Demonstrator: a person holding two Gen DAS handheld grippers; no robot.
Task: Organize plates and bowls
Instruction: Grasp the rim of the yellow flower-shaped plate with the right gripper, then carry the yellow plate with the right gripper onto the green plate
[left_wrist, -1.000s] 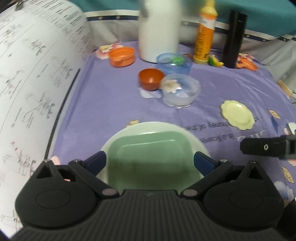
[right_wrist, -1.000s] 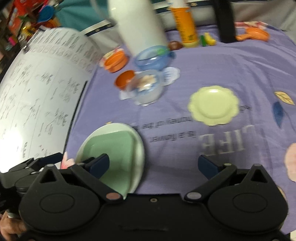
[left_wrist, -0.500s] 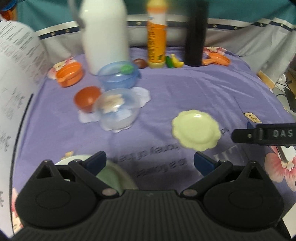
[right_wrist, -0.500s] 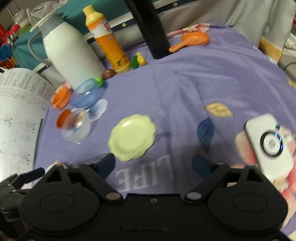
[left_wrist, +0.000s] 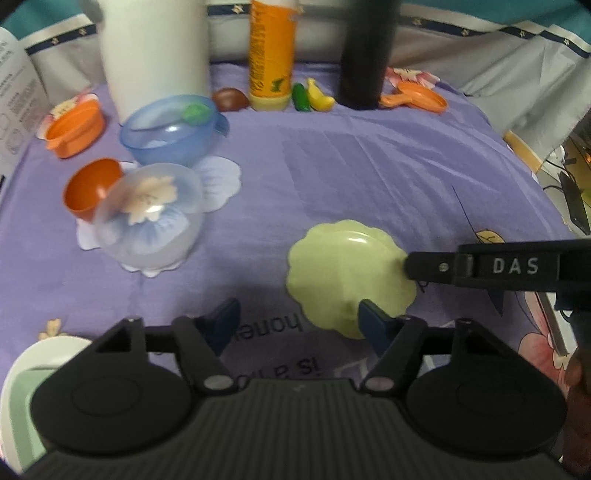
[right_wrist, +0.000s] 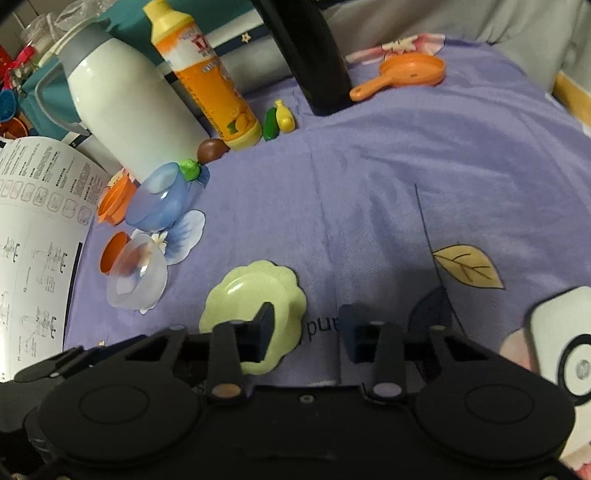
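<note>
- On the purple cloth (left_wrist: 362, 166), the yellow scalloped plate (left_wrist: 347, 266) lies flat toward the near side, well apart from the bowls, so both tools can come at it from the open front.
- The right gripper (right_wrist: 306, 325) has just been closing; its jaws stand partly apart, the left one over the plate's near edge, the other over bare cloth. Whether any pad touches the plate I cannot tell, and nothing is pinched yet.
- The left gripper (left_wrist: 299, 323) has also just been closing and stands half spread, with only cloth between its jaws and its right finger at the plate's near rim.
- The clear bowl (left_wrist: 147, 218) leans on the small orange bowl (left_wrist: 92, 192), with the blue bowl (left_wrist: 171, 129) just behind; they crowd the left.
- The green dish (left_wrist: 22, 391) sits at the near left corner.
- The middle and far right of the cloth are bare, which leaves room to lift and carry; bottles line the back edge.
</note>
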